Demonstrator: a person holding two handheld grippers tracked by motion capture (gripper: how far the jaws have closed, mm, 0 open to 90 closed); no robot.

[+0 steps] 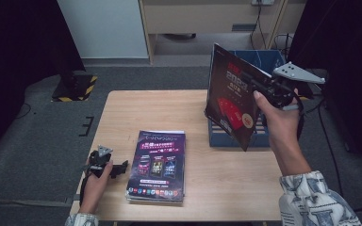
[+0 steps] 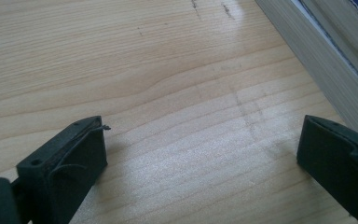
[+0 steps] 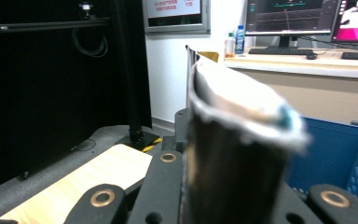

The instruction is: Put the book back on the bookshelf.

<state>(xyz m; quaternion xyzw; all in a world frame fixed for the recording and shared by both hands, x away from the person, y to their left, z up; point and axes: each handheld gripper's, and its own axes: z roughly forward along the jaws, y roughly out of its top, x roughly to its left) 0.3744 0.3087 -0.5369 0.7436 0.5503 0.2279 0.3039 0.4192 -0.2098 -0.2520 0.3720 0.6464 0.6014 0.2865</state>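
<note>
While the right claw [image 1: 259,87] is clenched on the edge of a dark magazine [image 1: 230,96] and holds it up almost upright over the blue crate [image 1: 267,140] at the far right of the counter [image 1: 146,110], the left claw [image 1: 121,166] lies low on the wood, jaws spread wide and gripping nothing, just left of the stack of magazines [image 1: 158,165] near the front edge.

What I'd worry about is the grip. It pinches only the edge of a thin, glossy, floppy thing, and in the right gripper view the magazine [image 3: 233,140] bows and curls between the jaws. I'd guess a quick tilt could let it slide out, or its pages fan open and catch the crate's rim on the way down. Its lower corner hangs in front of the crate wall, so lowering it straight might land it on the counter outside. The stack is not pinned either; a nudge from the left hand [image 1: 95,181] could skew it.

Hard to make out: the crate's inside is hidden behind the lifted magazine, so I can't say what it already holds. The left gripper view gives bare wood and the stack's edge [image 2: 321,65] cut off at the corner. The right gripper view is blurred up close, so how deep the bite goes is unclear.
</note>
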